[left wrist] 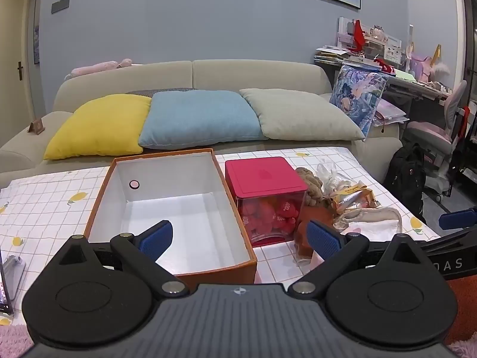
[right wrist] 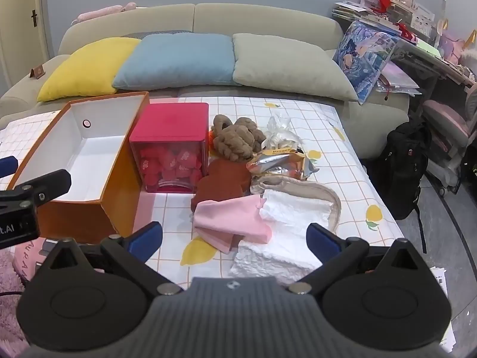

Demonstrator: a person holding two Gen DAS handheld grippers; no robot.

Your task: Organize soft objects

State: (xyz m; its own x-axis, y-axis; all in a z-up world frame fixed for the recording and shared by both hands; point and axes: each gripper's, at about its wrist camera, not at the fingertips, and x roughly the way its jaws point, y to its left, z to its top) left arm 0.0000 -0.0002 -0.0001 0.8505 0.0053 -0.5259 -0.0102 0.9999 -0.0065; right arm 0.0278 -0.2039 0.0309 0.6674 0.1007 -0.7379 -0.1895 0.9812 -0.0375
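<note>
Soft objects lie heaped on the right half of the table (right wrist: 351, 149): a pink cloth (right wrist: 235, 220) and a white cloth (right wrist: 286, 238) nearest, a brown cloth (right wrist: 223, 182) and a knitted brown item (right wrist: 238, 140) farther off. Left of the heap stands a red box (right wrist: 170, 149), then an open orange box (left wrist: 176, 205), empty. The right gripper (right wrist: 235, 240) hangs above the cloths, jaws apart, holding nothing. The left gripper (left wrist: 240, 237) hangs over the orange box's near right corner, jaws likewise apart.

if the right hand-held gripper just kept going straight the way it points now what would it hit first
Most likely the soft pile just ahead: the open right hand-held gripper points down at the pink cloth and the white cloth beside it. Which one comes first is hard to judge; depth is unclear.
</note>
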